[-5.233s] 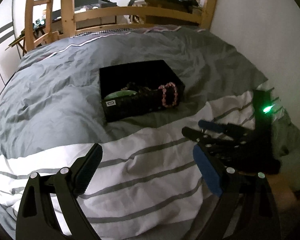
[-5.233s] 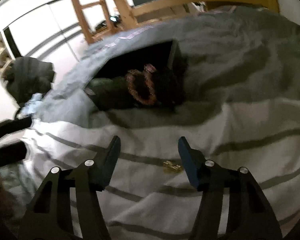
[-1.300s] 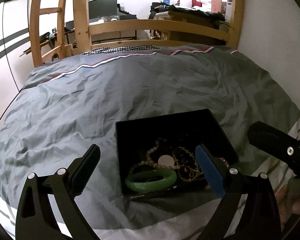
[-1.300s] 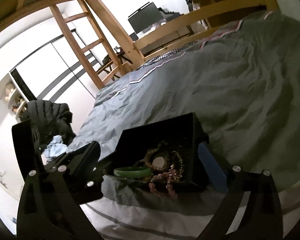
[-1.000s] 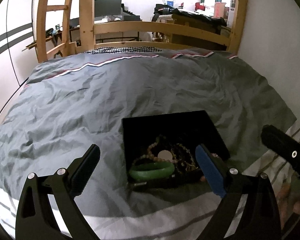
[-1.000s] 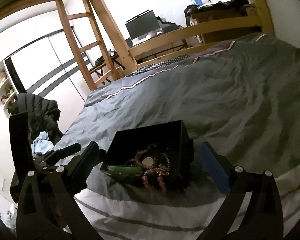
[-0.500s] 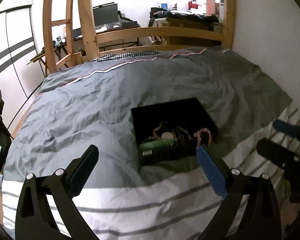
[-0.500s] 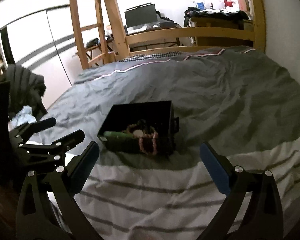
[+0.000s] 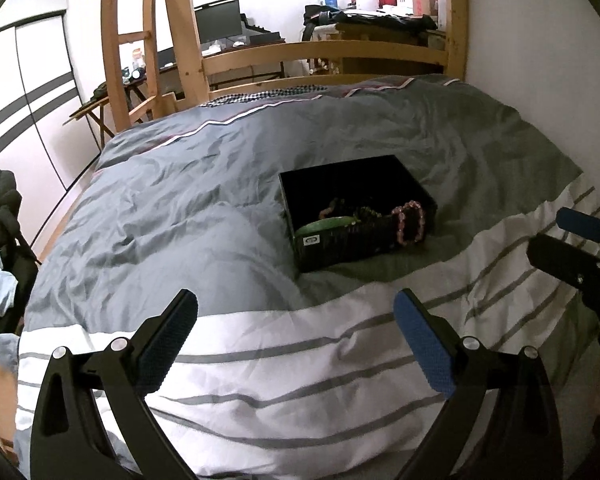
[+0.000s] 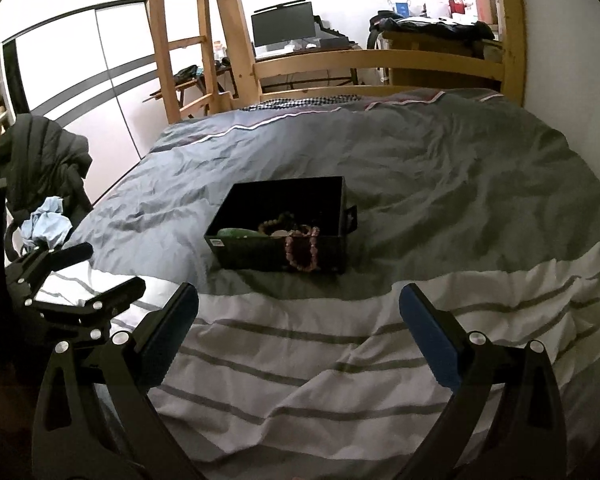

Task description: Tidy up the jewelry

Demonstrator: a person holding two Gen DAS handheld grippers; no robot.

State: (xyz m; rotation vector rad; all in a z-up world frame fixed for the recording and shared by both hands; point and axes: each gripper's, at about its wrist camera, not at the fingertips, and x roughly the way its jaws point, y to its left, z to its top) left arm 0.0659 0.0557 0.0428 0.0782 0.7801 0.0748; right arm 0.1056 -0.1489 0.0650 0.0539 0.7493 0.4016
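Note:
A black open box (image 9: 332, 248) (image 10: 240, 250) sits on the grey duvet in the middle of the bed. Inside lie a green bangle (image 9: 327, 225) (image 10: 236, 233) and brown bead strands (image 10: 278, 222). A pink bead bracelet (image 9: 411, 222) (image 10: 302, 250) hangs over the box's near wall. My left gripper (image 9: 296, 320) is open and empty, held back over the white striped sheet. My right gripper (image 10: 300, 312) is also open and empty, well short of the box. Each gripper shows at the edge of the other's view.
A wooden bed rail (image 9: 324, 50) and ladder (image 10: 180, 40) stand beyond the bed, with a desk and monitor (image 10: 283, 24) behind. A white wall runs along the right. A dark jacket (image 10: 40, 160) and blue cloth (image 10: 46, 220) lie off the left side.
Both grippers have pulled back and up from the box, which now looks smaller and farther away. They stay open and empty.

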